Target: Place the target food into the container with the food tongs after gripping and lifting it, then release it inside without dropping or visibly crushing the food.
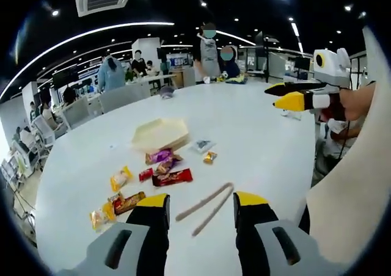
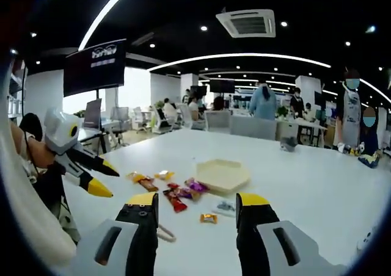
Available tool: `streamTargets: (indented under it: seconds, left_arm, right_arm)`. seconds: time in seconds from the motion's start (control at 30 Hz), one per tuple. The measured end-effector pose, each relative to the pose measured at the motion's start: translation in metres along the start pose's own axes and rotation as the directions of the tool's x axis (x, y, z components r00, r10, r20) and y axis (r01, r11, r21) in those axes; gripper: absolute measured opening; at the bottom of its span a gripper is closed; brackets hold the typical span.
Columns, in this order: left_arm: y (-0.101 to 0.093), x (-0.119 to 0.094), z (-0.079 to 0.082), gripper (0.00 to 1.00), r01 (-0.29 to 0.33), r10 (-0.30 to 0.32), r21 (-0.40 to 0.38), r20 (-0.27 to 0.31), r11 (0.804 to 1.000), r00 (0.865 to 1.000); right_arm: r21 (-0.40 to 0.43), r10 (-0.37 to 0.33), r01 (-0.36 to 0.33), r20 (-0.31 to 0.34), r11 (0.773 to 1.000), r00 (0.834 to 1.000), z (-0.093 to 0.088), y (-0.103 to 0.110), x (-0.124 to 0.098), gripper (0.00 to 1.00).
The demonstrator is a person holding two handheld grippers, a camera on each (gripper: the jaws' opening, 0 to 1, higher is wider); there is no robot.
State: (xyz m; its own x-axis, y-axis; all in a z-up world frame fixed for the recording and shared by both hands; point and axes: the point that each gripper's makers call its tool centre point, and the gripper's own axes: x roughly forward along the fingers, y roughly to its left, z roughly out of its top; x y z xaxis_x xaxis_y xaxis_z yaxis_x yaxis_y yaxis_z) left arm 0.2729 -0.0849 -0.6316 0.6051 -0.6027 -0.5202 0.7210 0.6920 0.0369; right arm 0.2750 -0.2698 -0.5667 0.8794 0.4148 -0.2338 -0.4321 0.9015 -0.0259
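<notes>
A big wall-hung black display screen [image 2: 95, 65] sits up and left of the right tool. A square white ceiling air vent [image 2: 249, 23] is overhead. Grey office chairs [image 1: 122, 96] line the table's far edge.

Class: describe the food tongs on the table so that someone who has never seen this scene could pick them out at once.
Start from the big white table and find its near edge, right between the left claw's jaws. The tongs lie there: two thin, pale beige arms joined at one end. Unlike the bright snack wrappers nearby, they are plain, long and unwrapped.
</notes>
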Motion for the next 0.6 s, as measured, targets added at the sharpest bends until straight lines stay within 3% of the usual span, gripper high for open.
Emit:
streamTargets:
  seconds: [0.6]
  left_arm:
    - [0.0,0.014,-0.027,0.3,0.053,-0.048,0.058,-0.083,0.997,0.995]
  right_arm:
    - [0.0,-0.007,0.007,-0.022,1.0,1.0,-0.005,-0.002,0.001,0.5]
